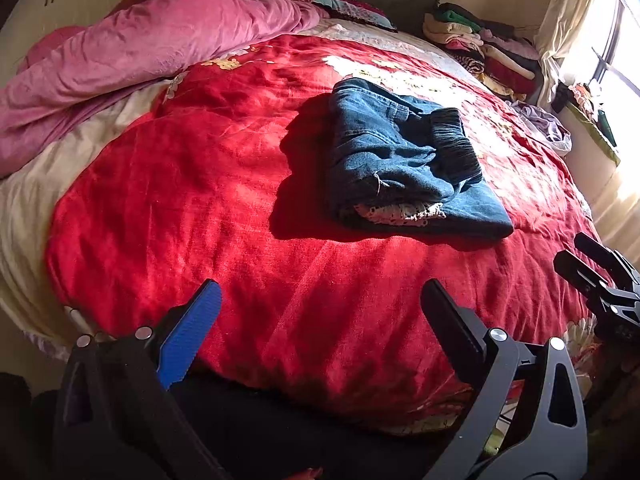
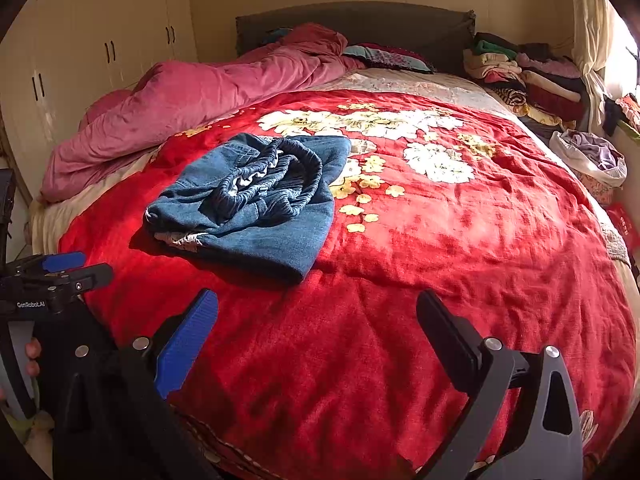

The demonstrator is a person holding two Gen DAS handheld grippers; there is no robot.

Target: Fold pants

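red floral blanket [image 2: 460, 240] covers bed | pink duvet [image 2: 192, 104] bunched at 10 o'clock | stacked clothes [image 2: 524, 76] at 1 o'clock | white bag [image 2: 588, 160] at 2 o'clock | cream wardrobe [image 2: 100, 40] at 11 o'clock

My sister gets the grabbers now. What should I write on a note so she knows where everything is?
Left gripper: jaws open, empty, over the near edge of the bed.
Right gripper: jaws open, empty, over the near edge too.
Pants: blue jeans, lying in a folded bundle on the red blanket, nothing touching them.
Done: the pants look folded into a compact stack.
Left: the elastic waistband sits bunched on top and a bit of white lining pokes out at one end, so maybe tidy those.
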